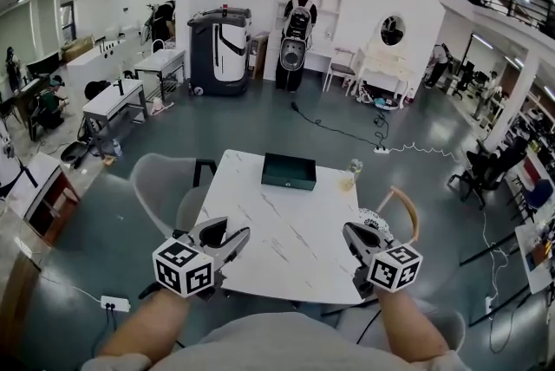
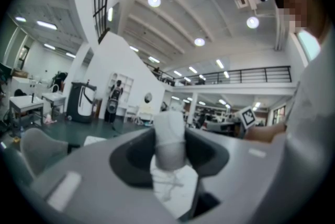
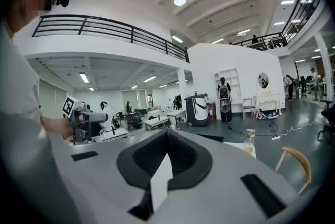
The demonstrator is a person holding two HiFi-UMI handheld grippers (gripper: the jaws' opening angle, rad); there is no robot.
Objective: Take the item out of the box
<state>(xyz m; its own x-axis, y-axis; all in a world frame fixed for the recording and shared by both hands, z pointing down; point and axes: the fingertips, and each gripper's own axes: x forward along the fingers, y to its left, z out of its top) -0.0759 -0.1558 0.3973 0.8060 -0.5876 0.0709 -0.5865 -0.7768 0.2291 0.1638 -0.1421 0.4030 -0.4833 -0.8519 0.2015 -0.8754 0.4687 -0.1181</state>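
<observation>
Head view: the dark green rectangular box (image 1: 289, 171) sits far-middle on the white marble table (image 1: 277, 252), long side running left to right, with a clear glass jar (image 1: 351, 175) just to its right.

Left gripper view: the left gripper (image 2: 170, 131) is clamped on an upright white rolled bundle (image 2: 170, 154).

Right gripper view: the right gripper (image 3: 167, 140) has its jaws pinched together.

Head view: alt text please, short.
A person at the near edge of a white marbled table holds a gripper in each hand, the left gripper and right gripper both short of a dark green box at the far edge. A clear container stands just right of the box; an open lab lies beyond.
</observation>
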